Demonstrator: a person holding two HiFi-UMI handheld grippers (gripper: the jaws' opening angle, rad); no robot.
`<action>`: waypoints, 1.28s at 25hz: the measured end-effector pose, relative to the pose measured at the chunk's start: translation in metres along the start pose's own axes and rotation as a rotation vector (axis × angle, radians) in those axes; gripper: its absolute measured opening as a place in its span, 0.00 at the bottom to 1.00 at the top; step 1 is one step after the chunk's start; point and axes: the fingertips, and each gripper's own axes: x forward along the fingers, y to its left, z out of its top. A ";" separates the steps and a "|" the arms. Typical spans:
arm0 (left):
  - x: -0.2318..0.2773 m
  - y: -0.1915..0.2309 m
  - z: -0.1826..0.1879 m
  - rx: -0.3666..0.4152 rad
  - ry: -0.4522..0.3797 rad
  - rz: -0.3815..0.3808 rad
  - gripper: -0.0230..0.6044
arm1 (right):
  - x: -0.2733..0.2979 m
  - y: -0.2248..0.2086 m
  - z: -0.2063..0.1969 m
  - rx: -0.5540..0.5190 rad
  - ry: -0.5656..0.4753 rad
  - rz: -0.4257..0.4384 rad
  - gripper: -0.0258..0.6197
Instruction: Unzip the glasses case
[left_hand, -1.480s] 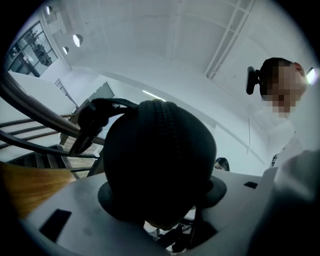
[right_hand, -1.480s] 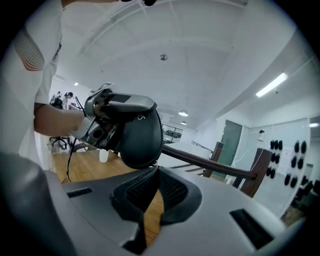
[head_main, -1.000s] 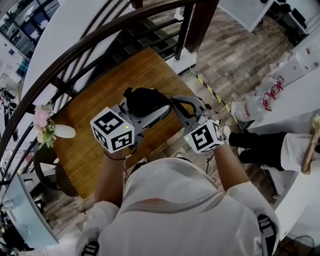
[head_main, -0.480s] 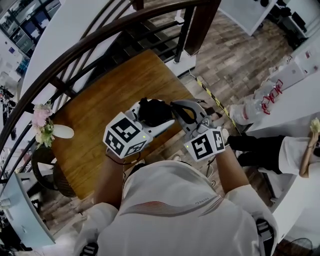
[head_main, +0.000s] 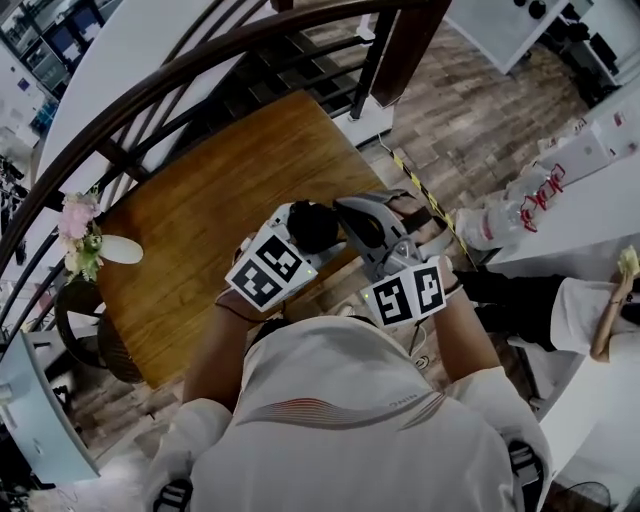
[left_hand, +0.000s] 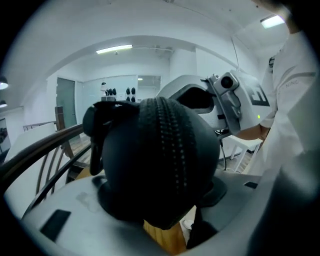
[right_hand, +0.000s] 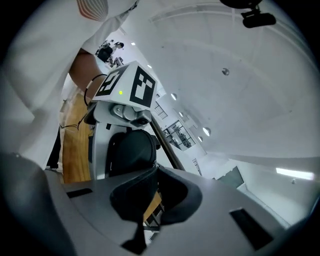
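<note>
Black glasses case (head_main: 312, 226) up off wooden table (head_main: 190, 200), clamped in L gripper (head_main: 303, 236) jaws, R gripper (right_hand: 150, 192) jaws pinched together right at its zip edge, pull tab not made out; risk, imo: R tugs w/o real hold and slips off, or case twists out of L's clamp.
</note>
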 end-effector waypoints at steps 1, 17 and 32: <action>0.003 0.000 -0.006 0.006 0.020 0.010 0.44 | 0.000 0.004 0.000 -0.023 0.008 0.007 0.12; 0.021 -0.026 -0.079 0.049 0.352 -0.205 0.44 | 0.007 0.053 0.005 -0.368 0.039 0.177 0.13; 0.031 -0.019 -0.074 -0.016 0.269 -0.151 0.45 | 0.012 0.048 0.000 -0.249 0.030 0.151 0.18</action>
